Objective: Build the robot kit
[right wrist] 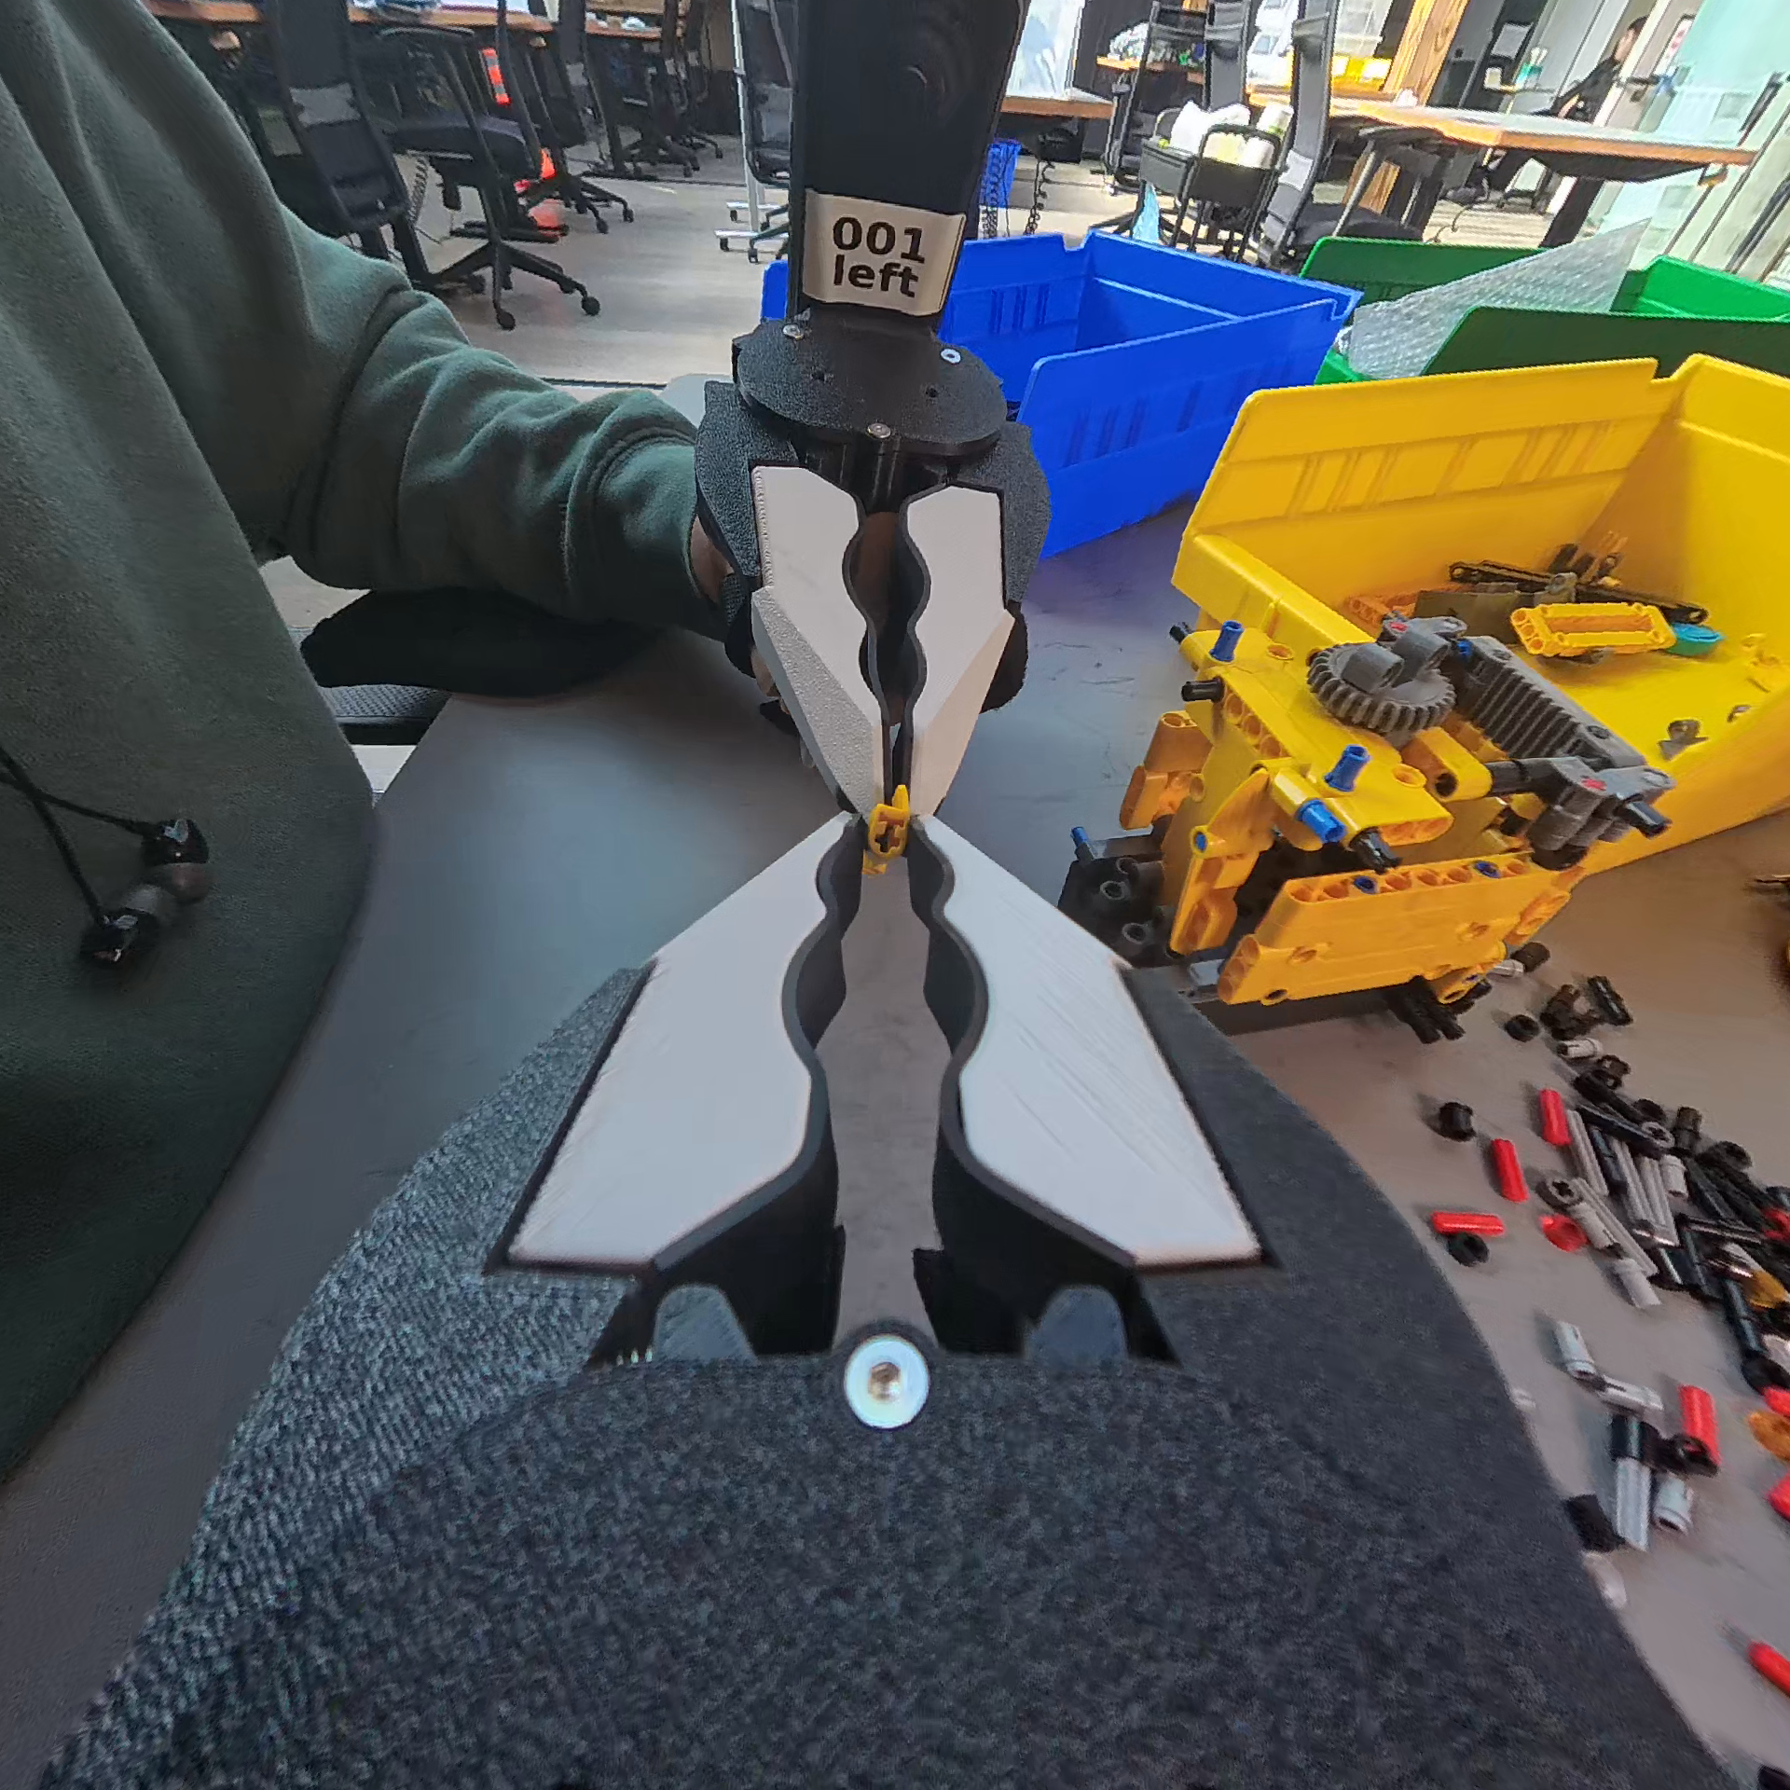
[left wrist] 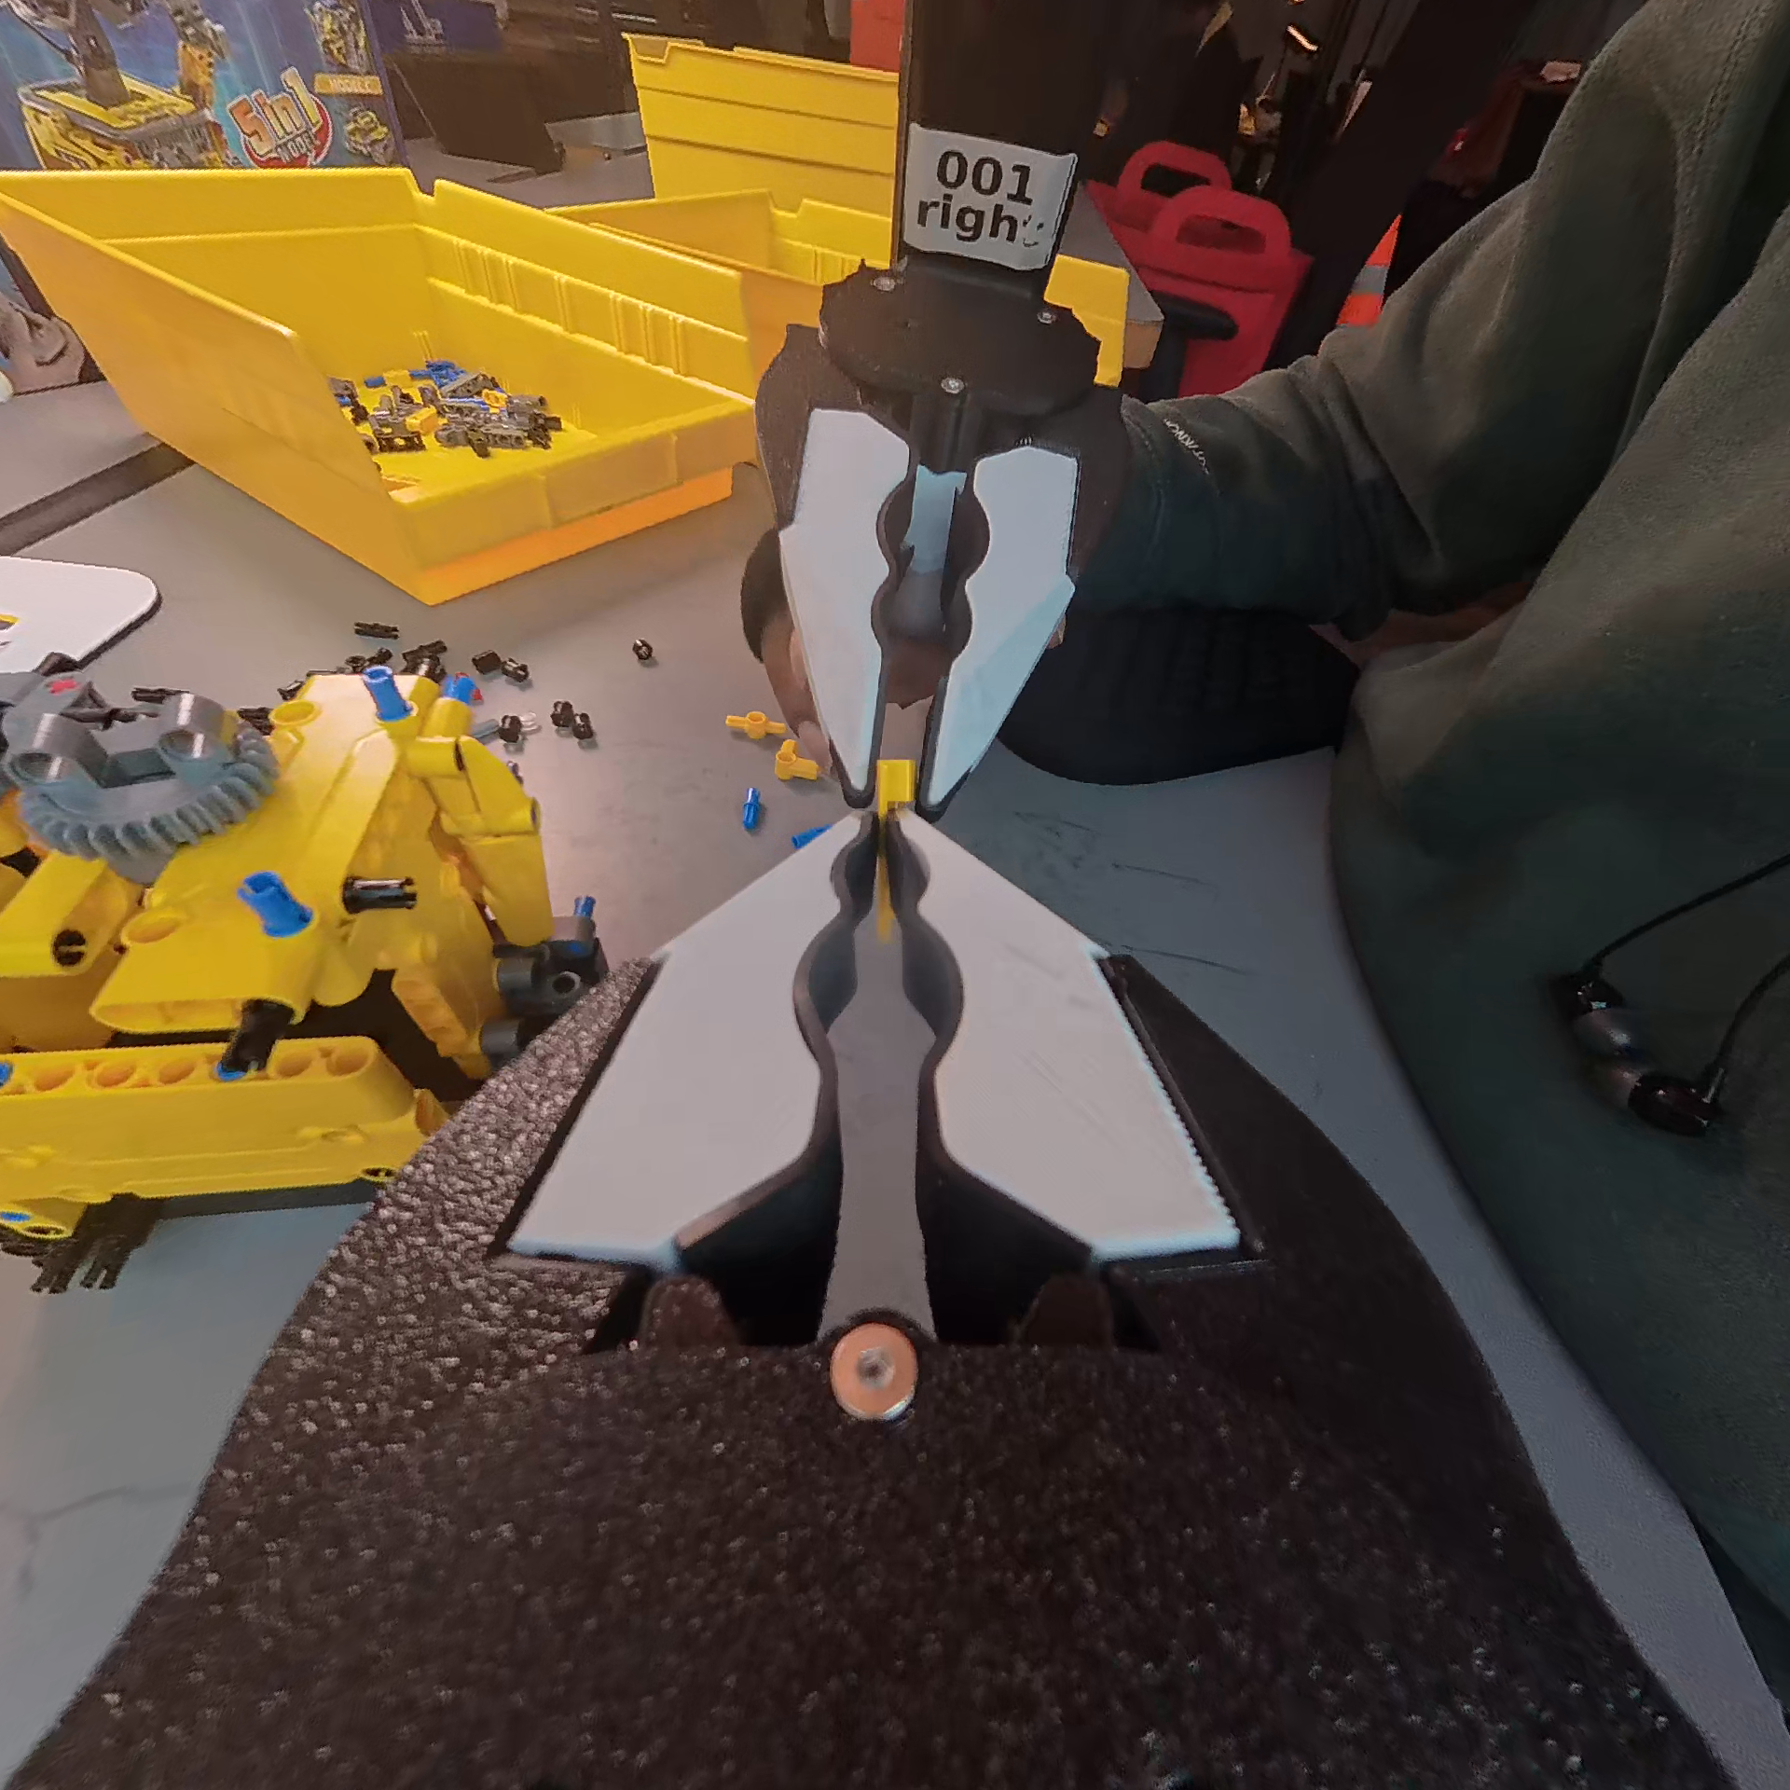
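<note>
In the left wrist view, my left gripper is shut on a small yellow building-toy piece, a thin stem held between its tips. My right gripper comes down from above, tip to tip with it, and its tips close on the piece's blocky yellow head. In the right wrist view, my right gripper grips the yellow piece, and my left gripper meets it from above. Both hold the piece just above the grey table.
A half-built yellow toy vehicle with a grey gear stands beside the grippers. Loose black, red and grey pins litter the table. Yellow bins and a blue bin stand behind. A person's green sleeve is close.
</note>
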`<action>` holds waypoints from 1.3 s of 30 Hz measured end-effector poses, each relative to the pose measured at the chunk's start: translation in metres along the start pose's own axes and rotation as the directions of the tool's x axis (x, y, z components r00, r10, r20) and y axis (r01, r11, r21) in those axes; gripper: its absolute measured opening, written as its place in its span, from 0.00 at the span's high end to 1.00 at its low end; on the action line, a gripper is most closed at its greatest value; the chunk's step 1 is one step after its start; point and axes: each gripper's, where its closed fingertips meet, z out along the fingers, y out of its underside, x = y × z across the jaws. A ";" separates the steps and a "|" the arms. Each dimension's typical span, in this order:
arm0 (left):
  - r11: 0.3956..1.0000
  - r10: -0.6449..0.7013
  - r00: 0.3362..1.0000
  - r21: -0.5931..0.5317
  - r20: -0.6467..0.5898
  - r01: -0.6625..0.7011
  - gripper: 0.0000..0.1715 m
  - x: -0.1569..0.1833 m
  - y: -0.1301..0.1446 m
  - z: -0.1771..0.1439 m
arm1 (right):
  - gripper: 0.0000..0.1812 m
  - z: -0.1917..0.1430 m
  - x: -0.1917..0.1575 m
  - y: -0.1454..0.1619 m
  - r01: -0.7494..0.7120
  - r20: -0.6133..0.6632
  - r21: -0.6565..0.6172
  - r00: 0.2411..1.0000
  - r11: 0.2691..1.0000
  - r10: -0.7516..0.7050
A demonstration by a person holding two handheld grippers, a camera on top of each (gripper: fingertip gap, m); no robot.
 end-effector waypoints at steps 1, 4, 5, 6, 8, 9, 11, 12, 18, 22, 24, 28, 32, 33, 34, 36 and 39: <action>1.000 -0.001 1.000 0.000 -0.003 0.001 1.00 0.000 0.000 0.000 | 0.96 0.000 0.000 0.000 -0.005 0.006 0.001 1.000 1.000 0.005; 1.000 -0.014 1.000 0.012 -0.007 0.014 1.00 0.000 -0.001 0.000 | 0.96 -0.001 0.000 -0.001 -0.018 0.012 0.011 1.000 1.000 0.018; 1.000 -0.020 1.000 0.019 -0.004 0.020 1.00 -0.001 -0.002 0.000 | 0.96 -0.001 0.001 -0.002 -0.019 0.008 0.017 1.000 1.000 0.019; 0.999 -0.026 1.000 0.026 -0.003 0.027 0.99 -0.001 -0.003 0.000 | 0.96 -0.001 0.001 -0.003 -0.021 0.010 0.025 1.000 0.999 0.021; 0.998 -0.037 0.999 0.042 -0.006 0.037 0.99 -0.001 -0.005 -0.001 | 0.96 -0.002 0.001 -0.005 -0.028 0.012 0.039 1.000 0.999 0.027; 0.998 -0.040 0.999 0.048 -0.004 0.040 0.97 -0.002 -0.006 -0.002 | 0.96 -0.003 0.001 -0.006 -0.030 0.016 0.043 0.999 0.999 0.029; 0.997 -0.050 0.999 0.055 -0.013 0.050 0.96 -0.001 -0.007 -0.003 | 0.96 -0.003 0.000 -0.007 -0.035 0.025 0.053 0.999 0.998 0.034; 0.997 -0.053 0.998 0.058 -0.020 0.054 0.96 0.000 -0.008 -0.003 | 0.96 -0.004 -0.001 -0.008 -0.038 0.031 0.057 0.999 0.998 0.036; 0.994 -0.065 0.996 0.089 -0.054 0.070 0.95 0.004 -0.013 -0.006 | 0.96 -0.005 -0.002 -0.013 -0.062 0.048 0.094 0.997 0.994 0.058; 0.988 -0.091 0.989 0.111 -0.113 0.104 0.91 0.011 -0.018 -0.008 | 0.96 -0.008 -0.001 -0.017 -0.089 0.058 0.122 0.995 0.989 0.083; 0.993 -0.077 0.993 0.085 -0.089 0.085 0.92 0.009 -0.013 -0.007 | 0.96 -0.008 -0.004 -0.020 -0.089 0.070 0.135 0.994 0.987 0.080; 0.997 -0.056 0.993 0.052 -0.106 0.062 0.96 0.015 -0.008 -0.002 | 0.96 -0.005 -0.009 -0.020 -0.089 0.087 0.135 0.993 0.987 0.077; 0.997 -0.057 0.992 0.042 -0.111 0.062 0.96 0.016 -0.007 -0.002 | 0.97 -0.005 -0.009 -0.019 -0.097 0.094 0.133 0.992 0.986 0.085; 0.997 -0.057 0.992 0.040 -0.108 0.062 0.96 0.015 -0.007 -0.003 | 0.96 -0.005 -0.008 -0.019 -0.100 0.092 0.132 0.992 0.986 0.088; 0.997 -0.059 0.993 0.038 -0.104 0.063 0.96 0.014 -0.007 -0.003 | 0.96 -0.005 -0.008 -0.018 -0.101 0.088 0.132 0.992 0.986 0.090; 0.997 -0.064 0.993 0.030 -0.096 0.067 0.96 0.013 -0.006 -0.002 | 0.96 -0.005 -0.006 -0.017 -0.099 0.079 0.131 0.993 0.986 0.090; 0.997 -0.066 0.993 0.027 -0.095 0.069 0.96 0.013 -0.005 -0.003 | 0.96 -0.004 -0.006 -0.016 -0.104 0.082 0.127 0.992 0.986 0.094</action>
